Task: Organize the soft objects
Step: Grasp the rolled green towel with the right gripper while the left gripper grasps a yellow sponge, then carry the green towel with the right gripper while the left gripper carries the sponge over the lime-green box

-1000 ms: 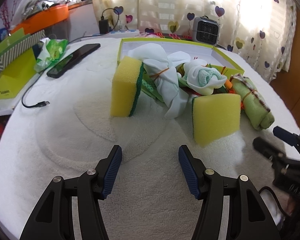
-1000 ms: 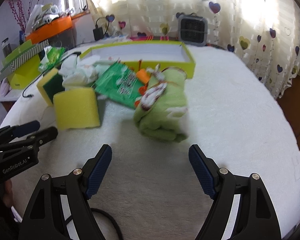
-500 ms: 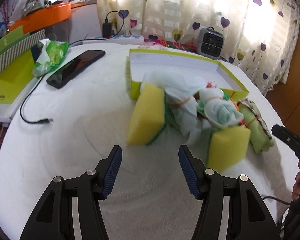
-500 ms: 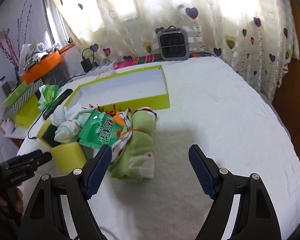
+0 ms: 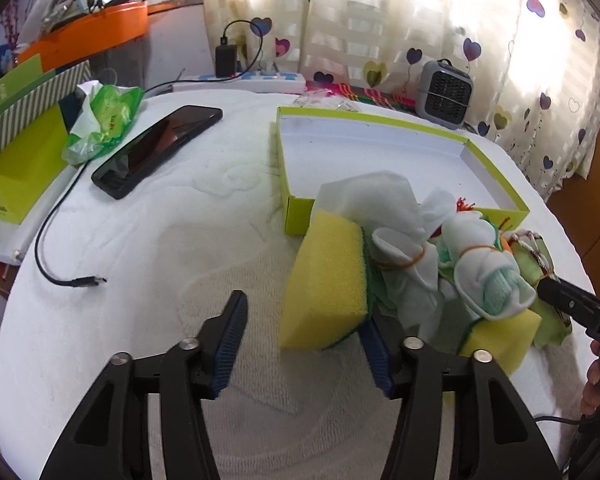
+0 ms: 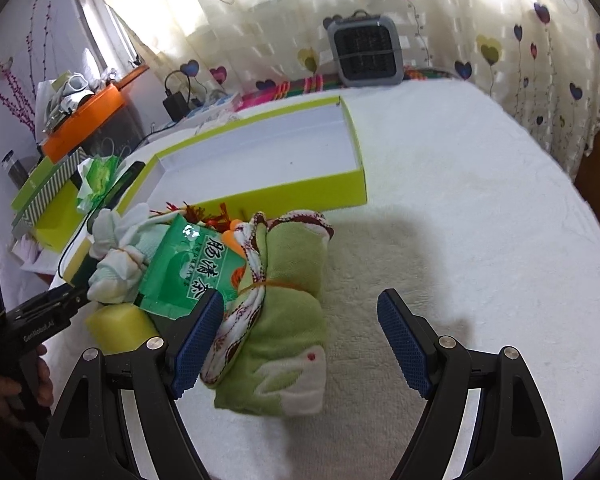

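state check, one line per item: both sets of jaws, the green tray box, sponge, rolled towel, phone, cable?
left gripper: jaws closing, sponge between them, not yet pinched
right gripper: jaws open, over the towel, holding nothing
box: open, empty
sponge: standing on edge
green towel: rolled, tied with a band
phone: screen dark, lying flat
cable: plug end loose, unplugged

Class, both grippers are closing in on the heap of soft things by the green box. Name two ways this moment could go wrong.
1. The left gripper, jaws closing, reaches the yellow sponge off-centre; it could tip.
2. The white socks lean on that sponge, so lifting it may topple them.
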A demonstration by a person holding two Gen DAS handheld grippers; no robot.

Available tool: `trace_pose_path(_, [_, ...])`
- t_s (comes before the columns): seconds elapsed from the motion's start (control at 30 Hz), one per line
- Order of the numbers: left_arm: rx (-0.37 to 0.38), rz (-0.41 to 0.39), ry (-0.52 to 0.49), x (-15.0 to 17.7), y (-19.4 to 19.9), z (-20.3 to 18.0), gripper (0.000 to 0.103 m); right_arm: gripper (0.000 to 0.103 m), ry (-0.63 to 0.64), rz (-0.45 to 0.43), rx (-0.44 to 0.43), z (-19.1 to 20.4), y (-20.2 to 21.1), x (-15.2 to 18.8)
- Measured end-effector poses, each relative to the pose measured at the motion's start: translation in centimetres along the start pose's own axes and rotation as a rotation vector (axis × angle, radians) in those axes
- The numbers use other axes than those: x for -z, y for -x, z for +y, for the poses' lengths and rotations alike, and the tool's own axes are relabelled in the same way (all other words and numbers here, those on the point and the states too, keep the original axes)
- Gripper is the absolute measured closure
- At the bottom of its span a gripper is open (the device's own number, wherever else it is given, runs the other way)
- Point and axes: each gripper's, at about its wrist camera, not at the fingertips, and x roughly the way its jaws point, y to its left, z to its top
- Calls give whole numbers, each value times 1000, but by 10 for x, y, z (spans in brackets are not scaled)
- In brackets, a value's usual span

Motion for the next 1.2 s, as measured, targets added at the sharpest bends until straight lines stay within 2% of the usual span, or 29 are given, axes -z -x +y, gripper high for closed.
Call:
trace_pose_path(0.1, [12, 6, 10, -2, -4, 1, 65, 24, -20, 18, -29, -3, -6, -1])
trace_pose_path(0.2, [17, 7, 11, -2, -5, 0, 74, 36, -29, 31, -50, -6, -8, -1])
trace_pose_path(0.27, [22, 3, 11, -3, -5, 0, 76, 45, -19, 34, -66, -4, -8, 0])
trace_pose_path(0.33, [20, 0, 13, -4, -4, 0, 76, 58, 0, 36, -79, 0, -7, 0])
trace_pose_path(0.43, [16, -13, 26, -6, -1, 3, 77, 64, 18, 25, -65, 4, -5, 2])
trace_pose_path(0.83, [15, -65, 24, -20, 27, 13, 77, 67, -1, -42, -41, -1, 18, -10])
trace_pose_path(1.07, [26, -96, 3, -44, 36, 12, 77, 67, 29, -95, -1, 2, 33, -33])
trace_pose_path(1.2, [50, -98, -4, -65, 30, 9, 77, 67, 56, -102, -13, 6, 31, -52])
